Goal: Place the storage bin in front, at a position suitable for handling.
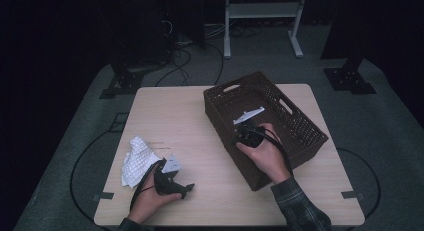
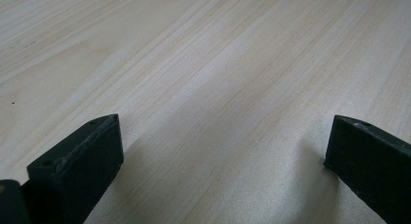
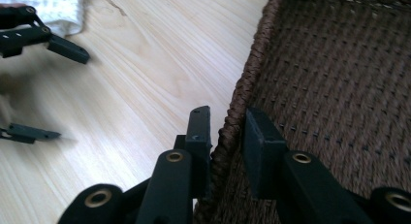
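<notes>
The right gripper (image 3: 228, 132) is straddling the near rim of the brown basket (image 1: 295, 128) at frame centre-right, jaws narrowing onto the wall, so a firm pinch should come before any pull, while the left gripper (image 1: 175, 183) is resting wide and empty at lower left.

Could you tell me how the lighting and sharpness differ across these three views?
High view: dim, with black surroundings; the table is the brightest part. Left gripper view: bright and soft, with shadows beside the open jaws. Right gripper view: evenly lit; the basket rim is fairly sharp between the jaws, while the white cloth is washed out.
</notes>
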Tool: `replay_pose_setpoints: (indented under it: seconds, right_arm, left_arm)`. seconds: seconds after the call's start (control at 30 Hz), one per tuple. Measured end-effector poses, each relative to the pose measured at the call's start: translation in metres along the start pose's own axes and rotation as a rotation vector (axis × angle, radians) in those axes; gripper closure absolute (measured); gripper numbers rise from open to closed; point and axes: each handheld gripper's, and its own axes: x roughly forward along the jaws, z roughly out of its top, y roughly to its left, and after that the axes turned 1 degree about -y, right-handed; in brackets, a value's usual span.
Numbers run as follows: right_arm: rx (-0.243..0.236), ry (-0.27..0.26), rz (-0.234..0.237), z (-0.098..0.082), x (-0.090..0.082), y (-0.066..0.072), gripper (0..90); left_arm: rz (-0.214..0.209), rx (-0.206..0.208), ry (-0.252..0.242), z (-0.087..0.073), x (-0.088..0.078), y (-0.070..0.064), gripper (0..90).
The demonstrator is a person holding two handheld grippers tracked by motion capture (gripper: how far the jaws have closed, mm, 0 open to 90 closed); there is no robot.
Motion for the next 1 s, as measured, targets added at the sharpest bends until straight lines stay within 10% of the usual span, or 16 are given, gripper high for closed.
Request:
replay_pose_setpoints:
  seconds: [0.67, 1.0]
  right_arm:
    - [0.055, 0.011, -0.04, -0.023, -0.022, -0.027, 80.2]
    - [-0.004, 0.037, -0.066, -0.03, -0.019, -0.025, 80.9]
  left_arm:
    - [0.001, -0.001, -0.003, 0.0, 0.0, 0.0, 0.0]
    - [0.0, -0.002, -0.001, 0.0, 0.0, 0.0, 0.0]
